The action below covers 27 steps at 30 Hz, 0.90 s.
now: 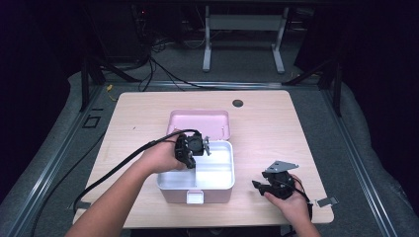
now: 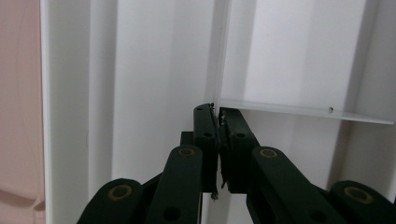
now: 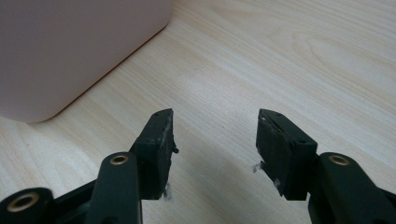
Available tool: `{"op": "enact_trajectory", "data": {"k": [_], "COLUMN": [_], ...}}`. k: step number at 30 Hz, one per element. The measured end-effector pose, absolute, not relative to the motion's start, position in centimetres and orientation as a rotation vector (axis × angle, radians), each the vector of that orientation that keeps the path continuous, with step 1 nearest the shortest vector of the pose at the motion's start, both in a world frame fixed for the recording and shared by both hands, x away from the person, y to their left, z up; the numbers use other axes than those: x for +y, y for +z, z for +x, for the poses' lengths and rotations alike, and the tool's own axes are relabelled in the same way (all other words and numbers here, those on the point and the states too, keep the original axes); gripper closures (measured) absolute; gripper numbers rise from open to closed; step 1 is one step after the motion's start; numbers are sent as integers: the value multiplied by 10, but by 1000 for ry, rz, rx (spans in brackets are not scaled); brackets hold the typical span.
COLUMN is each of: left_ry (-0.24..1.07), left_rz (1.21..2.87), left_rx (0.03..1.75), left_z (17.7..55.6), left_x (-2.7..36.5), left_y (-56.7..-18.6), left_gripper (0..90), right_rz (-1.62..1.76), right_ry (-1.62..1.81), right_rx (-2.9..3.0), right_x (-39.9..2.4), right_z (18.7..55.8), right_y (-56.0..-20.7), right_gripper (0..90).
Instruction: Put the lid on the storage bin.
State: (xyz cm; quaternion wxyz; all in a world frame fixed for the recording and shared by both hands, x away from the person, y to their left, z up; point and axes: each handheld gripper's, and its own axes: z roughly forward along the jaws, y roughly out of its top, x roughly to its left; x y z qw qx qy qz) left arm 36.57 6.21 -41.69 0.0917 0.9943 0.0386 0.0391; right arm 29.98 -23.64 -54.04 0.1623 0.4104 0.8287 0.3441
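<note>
One pink box (image 1: 197, 186) sits mid-desk (image 1: 276, 128), its lid (image 1: 199, 123) open at the far side. The left gripper (image 1: 193, 148) pinches the box's white divider (image 2: 299, 111). The right gripper (image 1: 269, 186) rests wide open, empty, beside the box.

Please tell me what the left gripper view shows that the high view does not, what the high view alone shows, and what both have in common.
Left gripper view alone: the jaws of the left gripper are shut on the thin white divider inside the box.

High view alone: the pink lid behind the box, the wooden table, the right gripper resting open on it, and both forearms.

Both: the white interior of the pink box with the left gripper reaching into it.
</note>
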Motion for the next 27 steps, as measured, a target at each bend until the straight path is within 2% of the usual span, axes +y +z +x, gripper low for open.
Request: {"op": "enact_trajectory", "data": {"k": [7,13,19,27], "left_ry": [90,83,87,135], "left_rz": [2880,2793,2773,2769], "left_rx": [304,467,495,498], "left_z": [365,363,362,357], "left_x": [83,107,117,116], "left_y": [-420,-420,-425,-426], "left_gripper": [766,752,741,756], "right_rz": [1171,1182,1190,1235], "right_ry": [978,975,964,1041], "right_rx": [2370,2363,2381,2320], "right_x": [-236,-236,-234,-231], "right_z": [301,303,307,320], "right_y": [-542,-543,-545,-530], "right_gripper": [461,455,451,443]}}
